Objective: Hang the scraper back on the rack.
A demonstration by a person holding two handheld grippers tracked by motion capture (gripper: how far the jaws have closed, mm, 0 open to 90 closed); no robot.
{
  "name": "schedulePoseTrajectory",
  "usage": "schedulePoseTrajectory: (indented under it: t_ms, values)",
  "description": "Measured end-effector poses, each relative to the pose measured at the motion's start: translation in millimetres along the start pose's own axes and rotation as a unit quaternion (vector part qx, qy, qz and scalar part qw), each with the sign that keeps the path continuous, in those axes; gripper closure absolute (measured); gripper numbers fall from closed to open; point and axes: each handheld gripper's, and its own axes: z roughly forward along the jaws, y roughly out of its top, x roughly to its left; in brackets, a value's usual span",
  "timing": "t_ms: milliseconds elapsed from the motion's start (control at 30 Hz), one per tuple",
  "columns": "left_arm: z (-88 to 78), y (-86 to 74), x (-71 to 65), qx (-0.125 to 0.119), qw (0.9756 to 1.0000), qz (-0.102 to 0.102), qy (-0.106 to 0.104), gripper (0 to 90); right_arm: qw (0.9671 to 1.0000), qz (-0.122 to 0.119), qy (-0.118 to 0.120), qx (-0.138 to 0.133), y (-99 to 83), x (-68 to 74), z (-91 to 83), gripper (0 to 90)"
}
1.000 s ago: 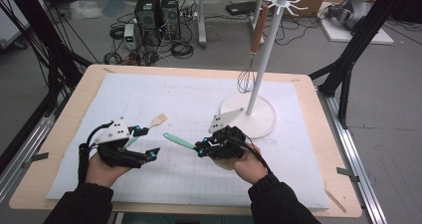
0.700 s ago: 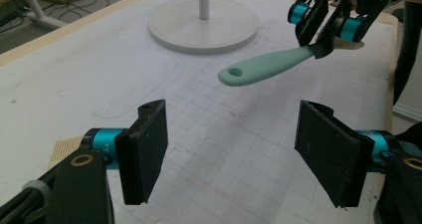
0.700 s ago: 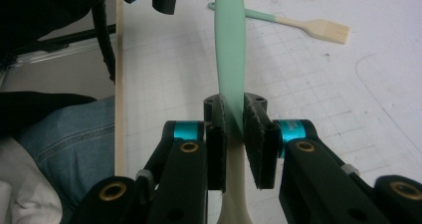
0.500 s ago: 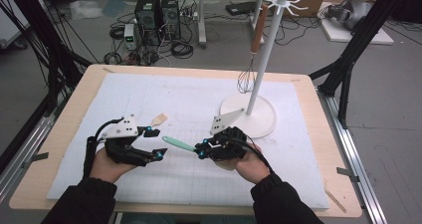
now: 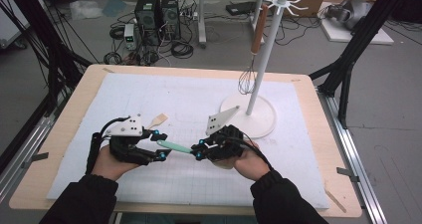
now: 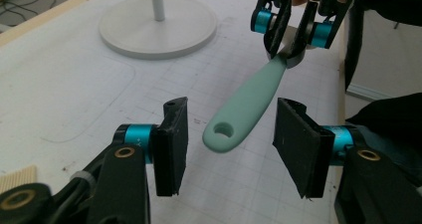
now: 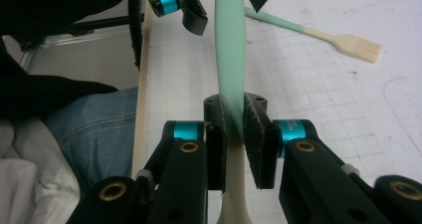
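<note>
We see a mint-green handle (image 6: 247, 109), black jaws with blue collars, a white gridded mat (image 5: 174, 97) — and a white stand (image 5: 262, 79) beyond.

Even, soft overhead light keeps the white tabletop (image 5: 199, 99) bright, with faint shadows and no harsh glare. The high view is slightly grainy. In both gripper views the nearest parts look soft.

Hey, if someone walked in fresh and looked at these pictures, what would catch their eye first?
Probably the mint-green utensil handle held level above the white mat, between two hand-held grippers near the table's front edge. The right gripper clamps it, while the left gripper has just been closing around its holed end, fingers not yet touching. Behind them, a white stand has a whisk hanging from it.
</note>
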Motion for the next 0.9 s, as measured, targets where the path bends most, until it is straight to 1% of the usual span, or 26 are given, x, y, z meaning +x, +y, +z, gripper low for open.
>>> schedulePoseTrajectory:
  t_ms: [167, 300, 433, 500, 533, 633, 767, 800, 833, 900]
  values:
    - [0.8, 0.0, -0.7, 0.004, 0.9998, 0.005, -0.016, 52.7, 0.9999, -0.009, 0.009, 0.003, 0.3, 0.8, 2.1, 80.2]
    - [3.0, -0.2, -1.1, 0.008, 0.9995, 0.004, -0.03, 53.1, 0.9997, -0.015, 0.017, 0.004, 0.4, 1.4, 3.1, 80.2]
    - [6.2, -0.6, -0.9, 0.018, 0.9989, 0.005, -0.044, 53.2, 0.9996, -0.022, 0.019, 0.002, 0.6, 1.6, 3.3, 80.2]
    - [7.3, -0.4, -1.4, 0.017, 0.9985, 0.003, -0.051, 54.5, 0.9995, -0.024, 0.02, 0.003, 0.7, 2.3, 3.2, 80.3]
    - [7.6, -0.1, -1.2, 0.018, 0.9983, 0.007, -0.054, 56.2, 0.9995, -0.026, 0.02, 0.002, 0.7, 2.5, 3.3, 80.2]
    - [8.4, 0.7, -2.0, 0.017, 0.998, 0.006, -0.061, 56.7, 0.9992, -0.029, 0.026, 0.001, 0.9, 3.8, 3.5, 80.2]
    - [7.1, 1.0, -2.1, 0.018, 0.9977, 0.01, -0.065, 61.0, 0.999, -0.034, 0.027, 0.002, -0.3, 4.2, 4.0, 80.2]
    - [7.4, 0.8, -2.4, 0.015, 0.9974, 0.008, -0.069, 61.8, 0.999, -0.034, 0.027, 0.002, -0.7, 4.1, 3.6, 80.2]
    - [6.9, 0.9, -2.2, 0.018, 0.9973, 0.012, -0.07, 63.2, 0.9991, -0.033, 0.028, 0.001, -1.0, 4.1, 3.2, 80.2]
    - [7.0, 1.0, -2.5, 0.018, 0.9972, 0.013, -0.072, 64.1, 0.999, -0.035, 0.028, 0.001, -1.3, 4.0, 3.3, 80.2]
